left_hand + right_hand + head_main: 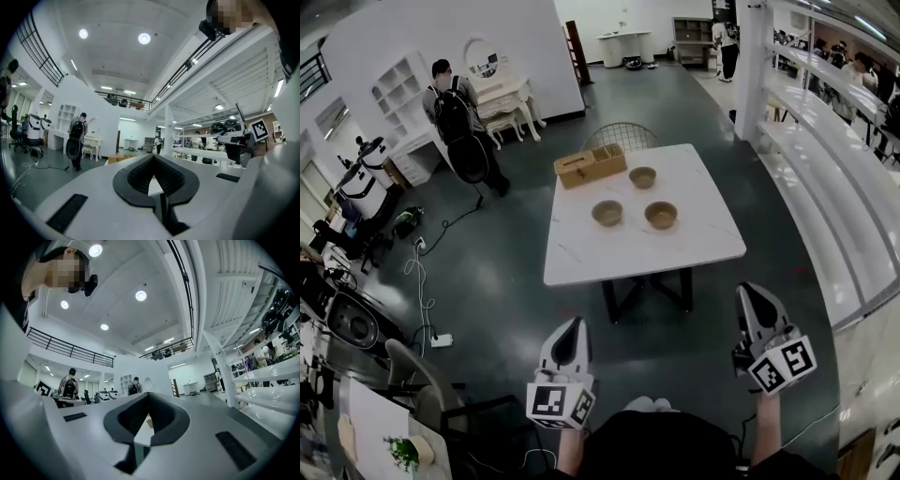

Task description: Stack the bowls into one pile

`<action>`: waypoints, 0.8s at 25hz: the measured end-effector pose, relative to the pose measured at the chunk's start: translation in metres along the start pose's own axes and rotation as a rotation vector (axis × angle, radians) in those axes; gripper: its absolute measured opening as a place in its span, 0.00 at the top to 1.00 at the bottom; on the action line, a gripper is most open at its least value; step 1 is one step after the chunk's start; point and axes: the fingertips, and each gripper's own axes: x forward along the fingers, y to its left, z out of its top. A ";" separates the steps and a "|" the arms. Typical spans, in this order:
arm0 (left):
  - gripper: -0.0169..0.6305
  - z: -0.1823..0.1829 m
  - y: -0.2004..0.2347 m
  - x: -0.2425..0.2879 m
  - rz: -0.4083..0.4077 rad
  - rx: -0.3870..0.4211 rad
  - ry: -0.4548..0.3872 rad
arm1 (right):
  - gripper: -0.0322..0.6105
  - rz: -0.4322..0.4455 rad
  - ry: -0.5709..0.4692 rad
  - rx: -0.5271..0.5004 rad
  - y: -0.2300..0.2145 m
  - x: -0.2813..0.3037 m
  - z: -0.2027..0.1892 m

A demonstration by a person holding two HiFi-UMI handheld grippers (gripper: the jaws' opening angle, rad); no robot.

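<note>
I am holding the left gripper [573, 326] and the right gripper [749, 292] with jaws together and empty, both well short of the white table [698, 192] at 12 o'clock. On it, three bowls are sitting apart: the far bowl [642, 177] just beside the wooden box [590, 165], with the left bowl [607, 214] at its 7 o'clock and the right bowl [661, 216] at its 5 o'clock.

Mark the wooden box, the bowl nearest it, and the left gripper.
wooden box [590, 165], head view, top face.
bowl nearest the box [642, 177], head view, inner hollow.
left gripper [576, 324], head view, between its fingertips.
</note>
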 end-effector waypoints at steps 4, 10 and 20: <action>0.95 -0.004 0.003 0.005 0.013 0.002 0.014 | 0.93 0.011 -0.001 0.014 -0.003 0.006 -0.003; 0.95 -0.009 0.011 0.013 0.031 -0.002 0.037 | 0.93 0.014 0.012 0.042 -0.011 0.020 -0.012; 0.95 -0.022 0.044 0.075 0.026 -0.014 0.047 | 0.93 -0.001 0.052 0.041 -0.037 0.082 -0.038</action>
